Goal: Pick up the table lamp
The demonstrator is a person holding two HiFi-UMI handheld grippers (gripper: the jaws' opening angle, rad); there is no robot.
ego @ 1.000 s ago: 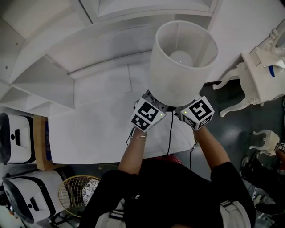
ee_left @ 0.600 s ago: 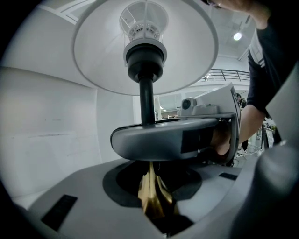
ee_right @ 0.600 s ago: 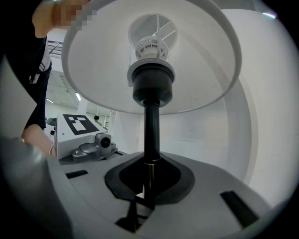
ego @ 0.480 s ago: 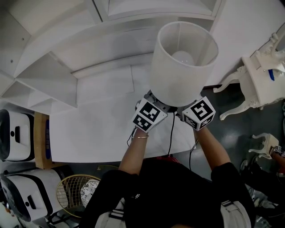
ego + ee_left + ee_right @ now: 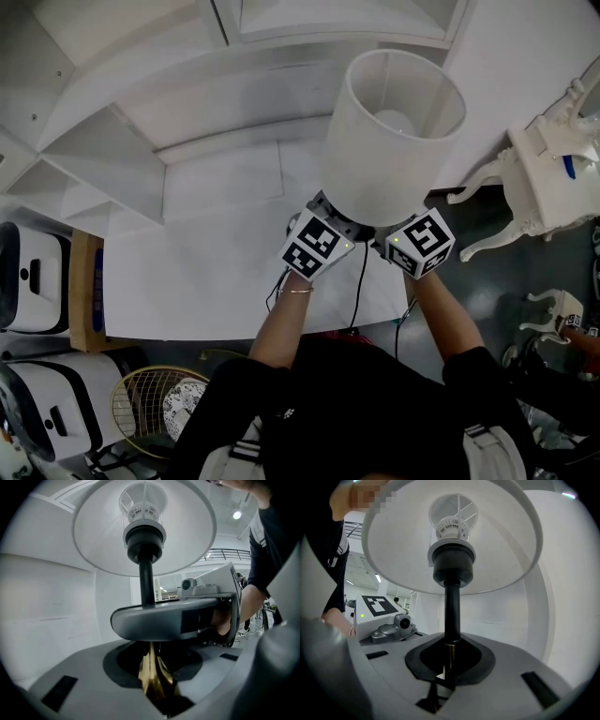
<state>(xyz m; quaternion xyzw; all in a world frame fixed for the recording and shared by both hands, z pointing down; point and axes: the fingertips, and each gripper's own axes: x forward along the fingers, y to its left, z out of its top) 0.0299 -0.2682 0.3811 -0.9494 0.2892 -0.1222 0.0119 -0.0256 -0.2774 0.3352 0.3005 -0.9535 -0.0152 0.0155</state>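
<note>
The table lamp has a white drum shade [image 5: 394, 131] and a black stem [image 5: 452, 611] that turns gold lower down [image 5: 152, 674]. Both grippers reach in under the shade from opposite sides, so the head view shows only their marker cubes. My left gripper [image 5: 152, 667] is shut on the gold part of the stem. My right gripper [image 5: 449, 667] is shut on the thin black stem. The left gripper view also shows the right gripper's grey body [image 5: 173, 620] straight across. The lamp's foot is hidden, so I cannot tell whether it rests on the desk.
The lamp is above the right end of a white desk [image 5: 216, 262], with white shelving [image 5: 112, 141] behind. A black cord [image 5: 359, 281] hangs between the person's arms. An ornate white side table [image 5: 553, 159] stands right, white machines [image 5: 37, 281] and a racket [image 5: 159, 403] left.
Only the head camera has drifted a little. Both grippers keep the same hold on the lamp stem.
</note>
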